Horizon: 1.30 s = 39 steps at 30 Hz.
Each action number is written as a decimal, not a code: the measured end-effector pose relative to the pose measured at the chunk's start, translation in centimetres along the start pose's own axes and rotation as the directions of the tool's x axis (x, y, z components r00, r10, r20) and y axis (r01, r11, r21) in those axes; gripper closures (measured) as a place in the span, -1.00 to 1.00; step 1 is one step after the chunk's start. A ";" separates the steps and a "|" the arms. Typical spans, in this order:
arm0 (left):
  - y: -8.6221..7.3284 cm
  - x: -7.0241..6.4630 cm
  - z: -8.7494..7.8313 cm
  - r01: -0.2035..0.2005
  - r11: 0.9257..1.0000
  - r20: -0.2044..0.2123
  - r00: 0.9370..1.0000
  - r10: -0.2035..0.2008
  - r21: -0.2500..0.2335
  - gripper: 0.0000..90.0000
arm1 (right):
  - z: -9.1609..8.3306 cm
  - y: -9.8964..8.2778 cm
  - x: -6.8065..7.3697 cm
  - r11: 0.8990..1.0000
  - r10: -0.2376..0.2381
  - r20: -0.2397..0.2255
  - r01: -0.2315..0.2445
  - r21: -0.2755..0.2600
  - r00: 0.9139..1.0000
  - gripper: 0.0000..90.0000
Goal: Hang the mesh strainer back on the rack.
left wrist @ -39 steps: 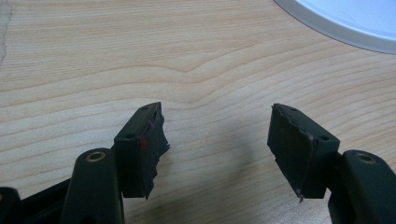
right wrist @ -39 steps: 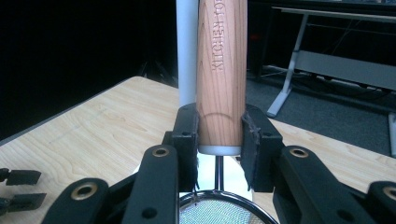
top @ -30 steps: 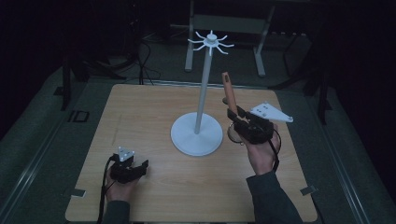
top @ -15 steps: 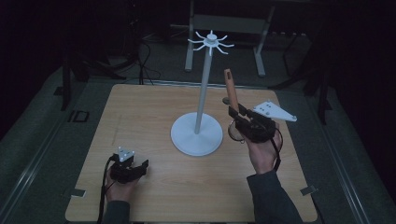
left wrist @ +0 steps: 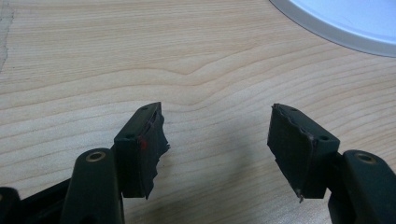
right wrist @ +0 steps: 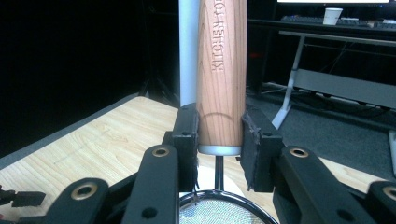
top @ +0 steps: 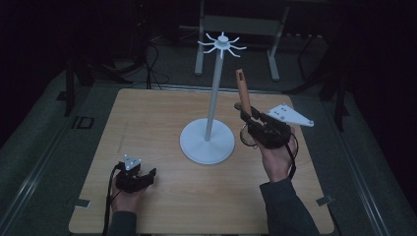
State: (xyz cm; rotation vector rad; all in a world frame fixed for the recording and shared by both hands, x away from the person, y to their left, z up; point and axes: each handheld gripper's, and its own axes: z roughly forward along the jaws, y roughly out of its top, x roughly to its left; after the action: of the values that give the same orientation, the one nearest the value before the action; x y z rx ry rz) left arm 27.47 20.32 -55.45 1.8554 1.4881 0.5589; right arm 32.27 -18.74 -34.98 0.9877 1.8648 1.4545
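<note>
Right gripper (right wrist: 218, 140) clamps wooden handle (right wrist: 222, 70) stamped "KITCHEN TO…" | left gripper (left wrist: 217, 135) wide apart over table (left wrist: 93, 60)

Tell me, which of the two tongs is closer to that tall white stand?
Right. The right tongs hold a wooden-handled strainer just beside the white stand; the left tongs rest open near the table's front-left, well away from it.

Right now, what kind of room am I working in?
Probably a lab or office test room: a wooden table with a white hook stand, and behind it a metal-legged desk carrying a keyboard.
</note>
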 end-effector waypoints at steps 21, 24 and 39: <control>0.0 0.0 0.0 -0.001 1.000 0.001 1.000 0.001 0.002 -0.19 | -0.6 1.4 0.3 0.998 -0.013 -0.025 0.011 -0.068 1.000 0.55; 0.0 0.0 0.0 -0.001 1.000 0.001 1.000 0.001 0.002 -0.19 | -0.7 1.6 0.4 0.997 -0.015 -0.027 0.013 -0.077 1.000 0.55; 0.0 0.0 0.0 -0.003 1.000 0.001 1.000 0.003 0.005 -0.19 | -0.3 3.6 0.1 0.992 0.009 -0.087 -0.019 -0.125 0.996 0.55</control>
State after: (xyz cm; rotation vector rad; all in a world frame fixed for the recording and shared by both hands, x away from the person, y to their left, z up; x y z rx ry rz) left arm 27.47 20.30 -55.44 1.8618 1.4870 0.5559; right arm 32.71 -18.29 -31.45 0.8920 1.8040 1.6255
